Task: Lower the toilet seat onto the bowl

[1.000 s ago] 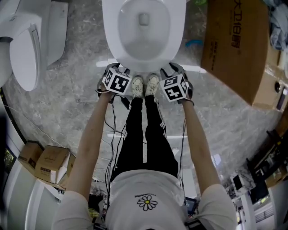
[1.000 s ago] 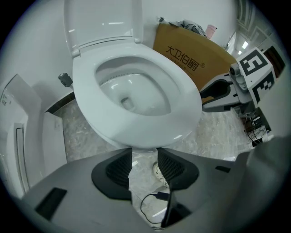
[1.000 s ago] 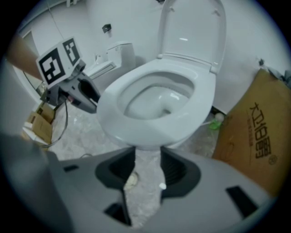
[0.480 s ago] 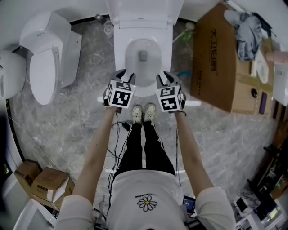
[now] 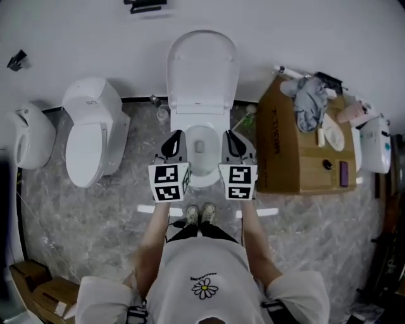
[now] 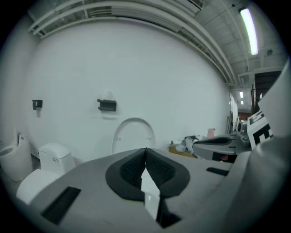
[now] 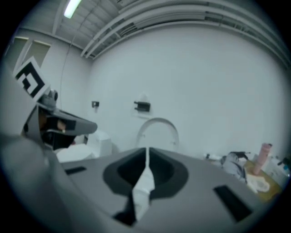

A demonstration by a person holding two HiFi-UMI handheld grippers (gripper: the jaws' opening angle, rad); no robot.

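Nearest to you, at the bottom of the head view, is your white shirt with its daisy print [image 5: 207, 286]. The tiny line of lettering above the flower is too small to read. Your arms run up to mid-frame, where the left gripper [image 5: 173, 147] and right gripper [image 5: 235, 145] hang side by side, one over each flank of the bowl [image 5: 200, 150], touching nothing. Both pairs of jaws have just been closing and now meet at the tips with nothing between them. Judging from that, you are squaring up to the toilet rather than gripping yet. The marker cubes carry only black-and-white square patterns, no words.

Above them, at upper centre, the toilet seat [image 5: 201, 71] stands upright before the wall, so the whole lowering is yet to be done. Seat and lid cannot be told apart here. Right of centre, a cardboard box [image 5: 281, 161] bears dark print on its side, illegible at this size, with a grey cloth [image 5: 310, 101] on top. At left a second toilet [image 5: 92, 136] sits closed, and its tank label cannot be read. Farthest, at the top edge, is a black wall fitting [image 5: 144, 5].
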